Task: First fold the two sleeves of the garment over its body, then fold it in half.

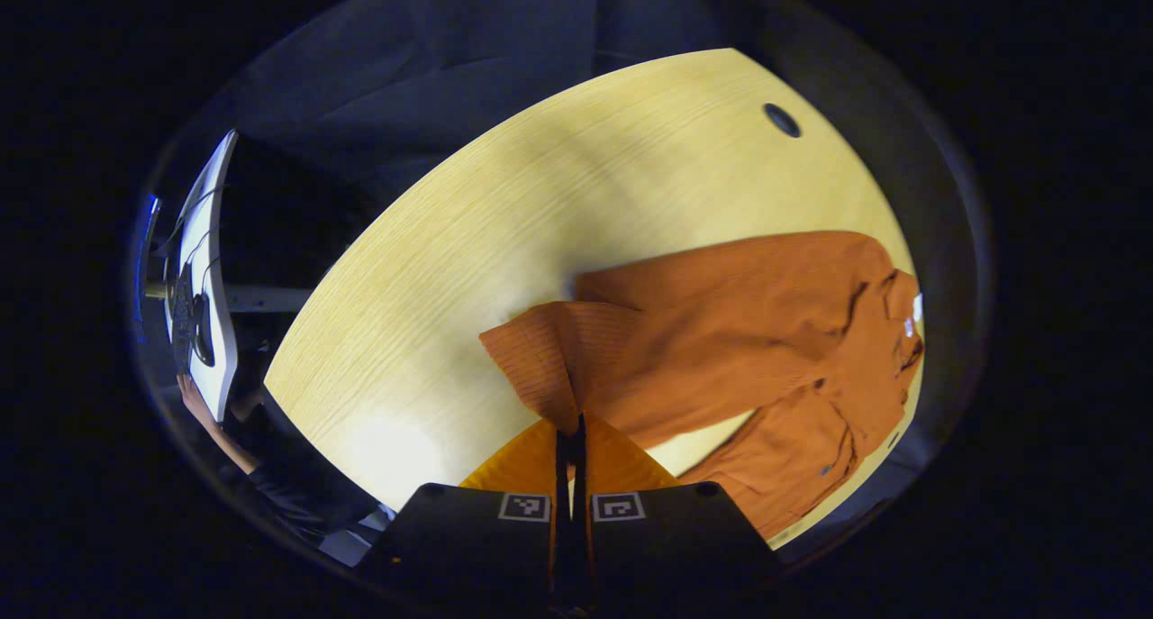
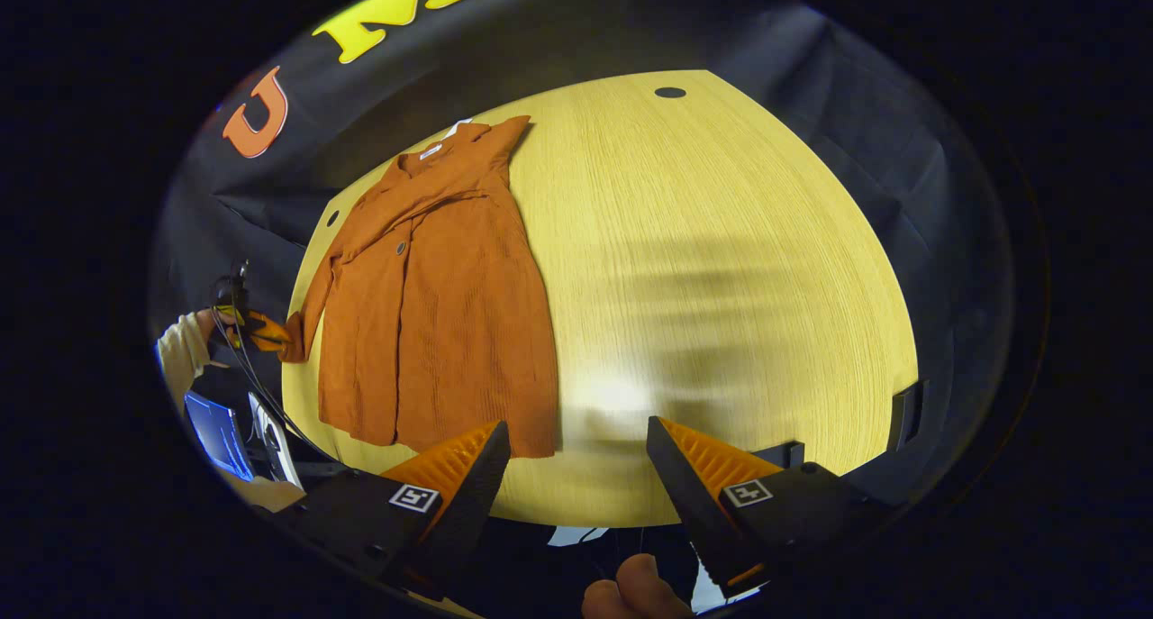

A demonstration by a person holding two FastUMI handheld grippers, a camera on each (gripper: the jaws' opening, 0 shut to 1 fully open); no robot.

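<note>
Left gripper [image 1: 569, 439]: fingers drawn close together with the cuff of one sleeve [image 1: 558, 358] pinched between them, lifted off the wooden table [image 1: 558, 195]. In the right gripper view the same gripper [image 2: 261, 331] shows at the table's left edge, holding that sleeve's end [image 2: 302, 326] out to the side of the garment [image 2: 441, 304].

Right gripper [image 2: 576, 466]: fingers spread wide, holding nothing, hovering over the near edge of the table just right of the garment's hem.

Position of the garment: it lies on the left part of the table, long axis running near to far, collar [image 2: 450, 146] at the far end and hem toward the near edge. The right half of the table is bare apart from a dark cable hole [image 2: 670, 92].

Governing relation: the body lies to the right of the held cuff in the right gripper view, so the sleeve must travel rightward across the front. The left gripper is the nearer one (and already has hold).

Condition: rust-orange ribbed fabric, spread fairly flat, front placket with buttons [image 2: 400, 250] visible. The other sleeve cannot be made out separately. Judged stage: first sleeve fold in hand, halving fold not yet begun.
</note>
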